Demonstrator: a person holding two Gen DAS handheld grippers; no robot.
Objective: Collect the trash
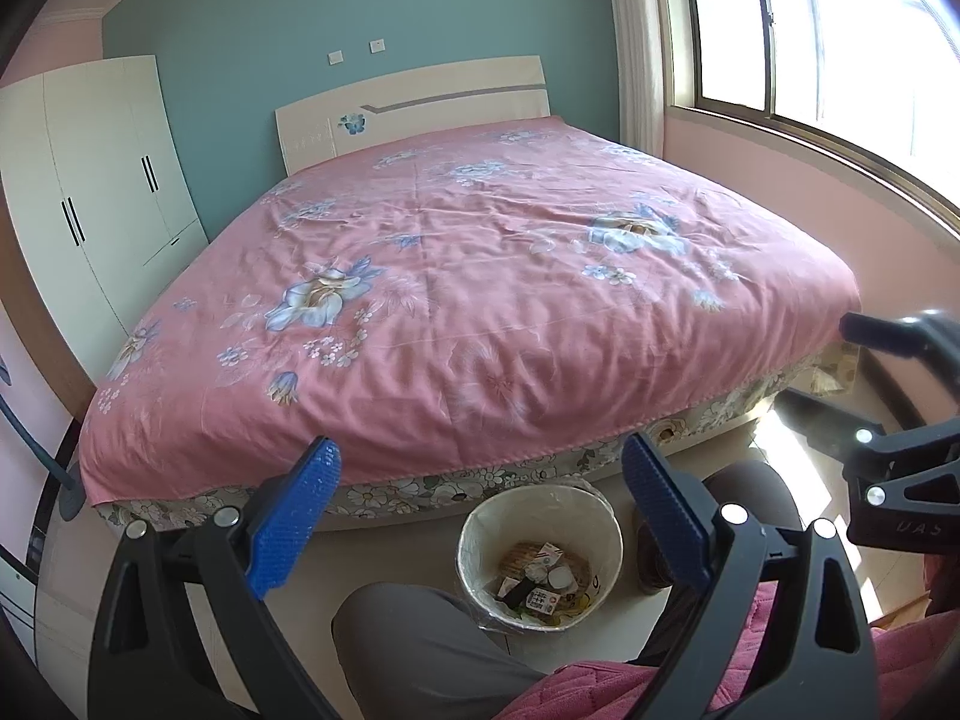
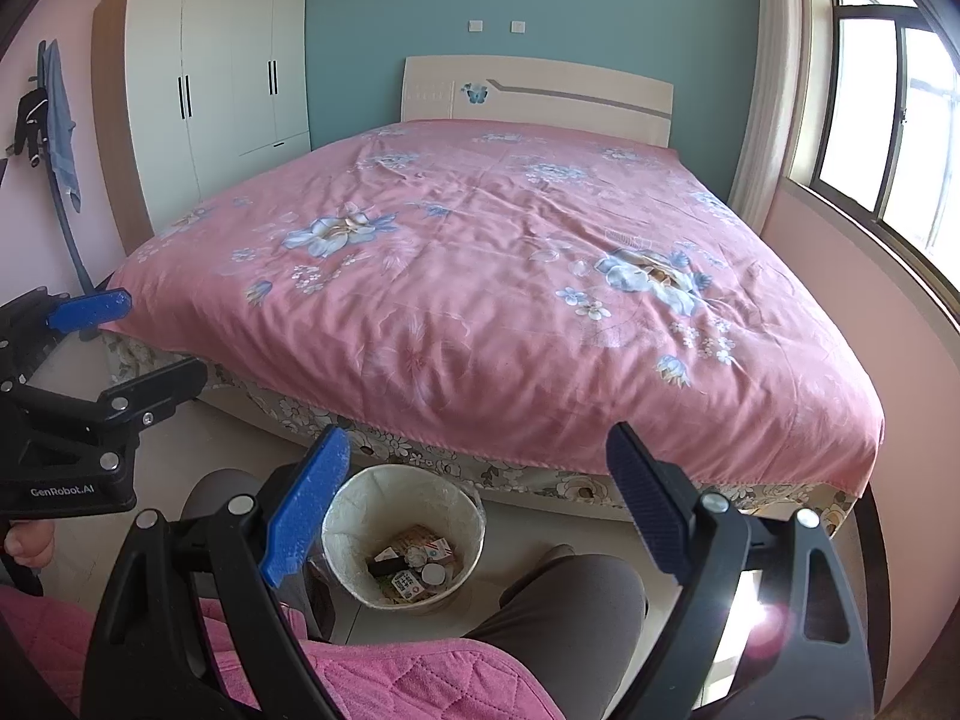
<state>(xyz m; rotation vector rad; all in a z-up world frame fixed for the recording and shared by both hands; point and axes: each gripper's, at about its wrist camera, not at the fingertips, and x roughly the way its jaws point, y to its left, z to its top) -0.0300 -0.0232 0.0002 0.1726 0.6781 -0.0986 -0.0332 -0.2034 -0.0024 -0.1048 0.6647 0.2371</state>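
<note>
Right wrist alone shows hung clothes [image 2: 57, 120] far left; left gripper [image 1: 480, 510] and right gripper [image 2: 480, 498] gape empty above the bin [image 2: 402, 531].

— Where has the trash ended up?

— In the waste bin [image 1: 540, 564], a small round one lined with a thin clear bag, its inner wall pale and cream-coloured. It stands upright on the floor just beside the foot of the bed, between the knees of the person sitting there.

— Is it full?

— No. The trash [image 1: 543, 579] only covers the bottom: a few small white cartons with red print, a round white lid or cap, something dark and oblong, and a flat tan piece lying beneath them. They lie jumbled, touching one another.

— Anything hanging over the rim?

— Only the bag's crinkled edge; the trash sits well below it.
</note>
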